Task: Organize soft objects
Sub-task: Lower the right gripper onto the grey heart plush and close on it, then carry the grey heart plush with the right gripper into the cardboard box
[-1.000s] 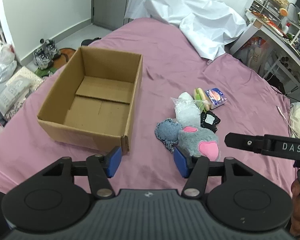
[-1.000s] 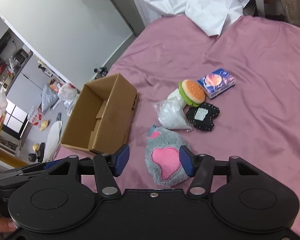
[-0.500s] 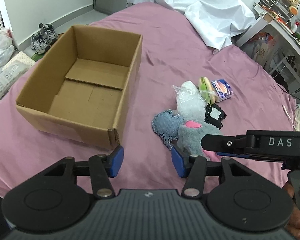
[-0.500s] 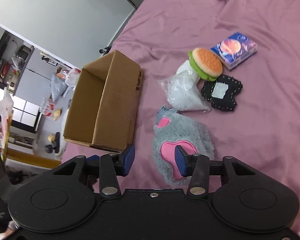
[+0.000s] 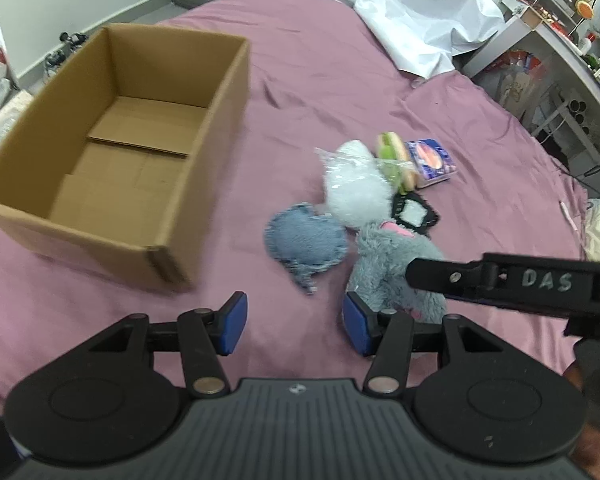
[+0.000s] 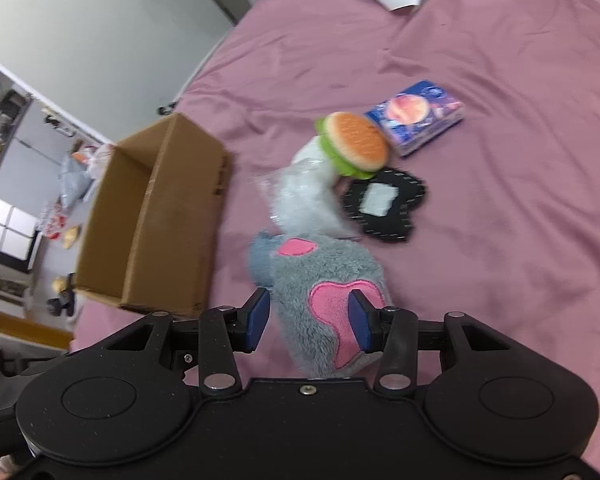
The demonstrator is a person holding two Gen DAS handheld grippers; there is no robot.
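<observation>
A: Where is the right claw [image 6: 307, 322]?

B: Low over the grey plush [image 6: 326, 300]. Its jaws have been closing in the past second, and they now stand part-spread with the plush's pink heart between them. The right pad lies over the heart and the left one sits just off the fur's edge. I see no squeeze, so I would not call it a pinch.

A: And the left claw [image 5: 294, 324]?

B: Part-spread too, with only pink sheet [image 5: 340, 80] between its pads. The denim heart [image 5: 304, 240] lies just ahead of it. The grey plush is ahead and to its right, close by its right pad, with the right claw's black finger laid across it.

A: The other soft things?

B: Past the plush from the right claw: a white bag [image 6: 306, 196], then a burger toy [image 6: 356, 144], with a black patch [image 6: 384, 204] to the right and a blue pack [image 6: 416, 116] farthest off.

A: The box [image 5: 112, 172]?

B: Open and bare inside, ahead and left of both claws, on the sheet. A white cloth [image 5: 412, 12] lies bunched far beyond.
</observation>
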